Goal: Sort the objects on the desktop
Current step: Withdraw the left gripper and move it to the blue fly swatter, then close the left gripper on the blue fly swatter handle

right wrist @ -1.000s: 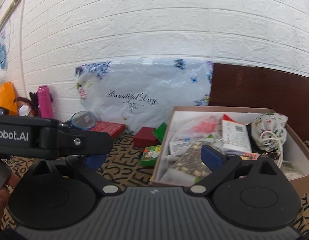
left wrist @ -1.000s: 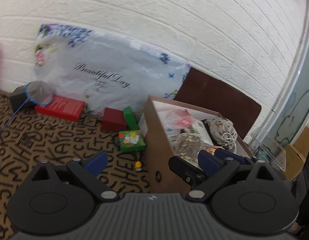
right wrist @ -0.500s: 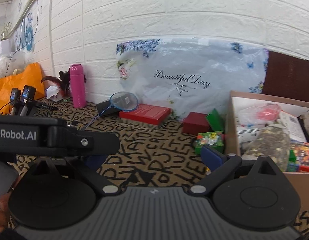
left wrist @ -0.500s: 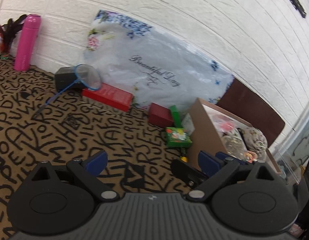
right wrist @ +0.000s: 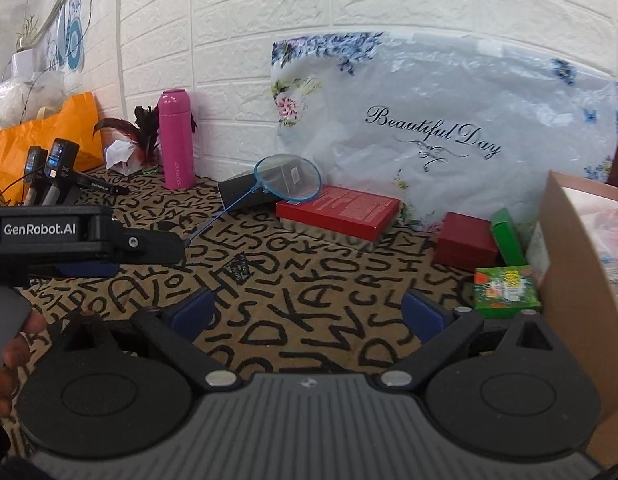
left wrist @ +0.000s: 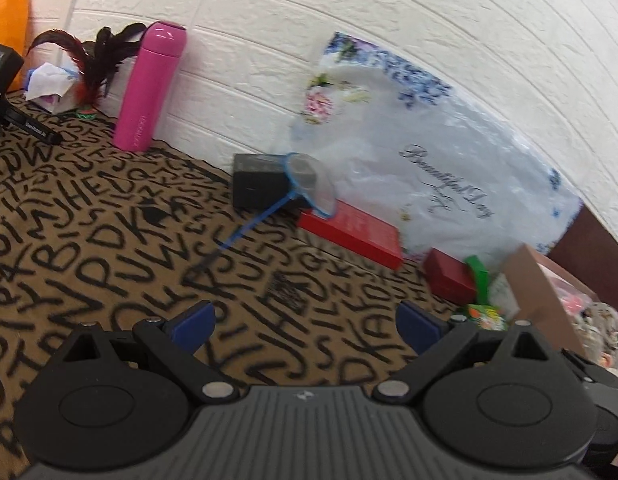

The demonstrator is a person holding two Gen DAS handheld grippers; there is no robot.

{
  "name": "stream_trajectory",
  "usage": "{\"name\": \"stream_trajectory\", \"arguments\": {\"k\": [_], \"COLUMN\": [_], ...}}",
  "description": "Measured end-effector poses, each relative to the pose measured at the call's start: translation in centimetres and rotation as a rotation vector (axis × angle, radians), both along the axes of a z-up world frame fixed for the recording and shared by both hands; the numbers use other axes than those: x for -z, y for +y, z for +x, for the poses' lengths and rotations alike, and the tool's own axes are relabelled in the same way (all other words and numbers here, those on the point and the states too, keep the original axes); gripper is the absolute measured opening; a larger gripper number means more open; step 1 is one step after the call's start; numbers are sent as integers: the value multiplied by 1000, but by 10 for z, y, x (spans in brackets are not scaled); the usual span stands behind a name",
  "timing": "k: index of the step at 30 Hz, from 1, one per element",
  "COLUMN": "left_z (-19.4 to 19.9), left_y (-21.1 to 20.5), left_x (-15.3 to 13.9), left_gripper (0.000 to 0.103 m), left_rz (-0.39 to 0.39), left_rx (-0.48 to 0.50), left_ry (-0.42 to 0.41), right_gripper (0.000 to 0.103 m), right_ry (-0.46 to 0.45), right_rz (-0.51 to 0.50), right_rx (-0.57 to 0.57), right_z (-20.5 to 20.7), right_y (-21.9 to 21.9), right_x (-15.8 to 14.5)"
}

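My left gripper (left wrist: 305,322) is open and empty above the letter-patterned tablecloth (left wrist: 109,248). My right gripper (right wrist: 307,312) is open and empty too; the left gripper also shows from the side in the right wrist view (right wrist: 89,236). Ahead lie a small blue net (right wrist: 287,178) leaning on a black box (right wrist: 245,192), a flat red box (right wrist: 337,210), a small dark red box (right wrist: 465,242), a green box (right wrist: 507,236) and a green printed packet (right wrist: 505,286). A cardboard box (right wrist: 569,280) full of items stands at the right.
A pink bottle (right wrist: 176,140) stands by the white brick wall, with dark feathers (right wrist: 143,128) and a tissue (right wrist: 119,154) beside it. A flowered plastic bag (right wrist: 449,128) leans on the wall. An orange bag (right wrist: 45,136) and black devices (right wrist: 55,168) are at the far left.
Both grippers have swung left, away from the cardboard box. The pink bottle, feathers and orange bag have come into view; the box has slid to the right edge.
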State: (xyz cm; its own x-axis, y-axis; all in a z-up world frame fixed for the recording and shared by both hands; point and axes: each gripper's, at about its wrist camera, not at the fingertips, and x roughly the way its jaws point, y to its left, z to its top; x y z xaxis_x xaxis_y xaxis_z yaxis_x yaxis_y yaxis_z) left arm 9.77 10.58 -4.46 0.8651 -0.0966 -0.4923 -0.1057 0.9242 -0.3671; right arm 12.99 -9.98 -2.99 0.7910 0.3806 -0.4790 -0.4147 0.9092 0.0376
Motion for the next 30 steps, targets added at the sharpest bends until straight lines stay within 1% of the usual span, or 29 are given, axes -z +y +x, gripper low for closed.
{"name": "stream_trajectory", "arguments": {"k": [6, 11, 14, 17, 18, 19, 20, 21, 22, 23, 24, 28, 30], "left_z": [43, 75, 86, 94, 98, 99, 100, 100, 102, 102, 103, 94, 84], "left_y": [26, 35, 38, 41, 42, 43, 42, 42, 42, 42, 42, 34, 28], "left_x": [12, 24, 32, 39, 42, 44, 44, 44, 44, 44, 44, 42, 42], "left_gripper": [98, 97, 91, 75, 65, 58, 54, 44, 29, 20, 14, 8, 6], "left_rz": [51, 101, 99, 65, 56, 58, 69, 79, 83, 81, 75, 89, 82], "left_rx": [-15, -10, 7, 24, 22, 14, 5, -2, -4, -4, 4, 48, 84], "left_ry": [13, 51, 76, 111, 126, 131, 126, 130, 137, 144, 152, 154, 156], "right_gripper": [98, 98, 98, 98, 98, 98, 98, 98, 98, 98, 98, 98, 98], "right_ry": [40, 77, 92, 103, 106, 110, 112, 113, 116, 120, 124, 130, 125], "right_rz": [21, 11, 8, 11, 14, 16, 16, 15, 16, 17, 18, 27, 28], "right_rx": [-3, 3, 12, 33, 37, 40, 44, 49, 52, 56, 60, 70, 77], "right_z": [28, 40, 46, 52, 53, 55, 57, 57, 58, 58, 58, 55, 53], "right_y": [17, 23, 23, 21, 20, 20, 19, 18, 18, 17, 16, 12, 10], "right_x": [14, 29, 36, 42, 43, 44, 45, 45, 46, 47, 47, 46, 44]}}
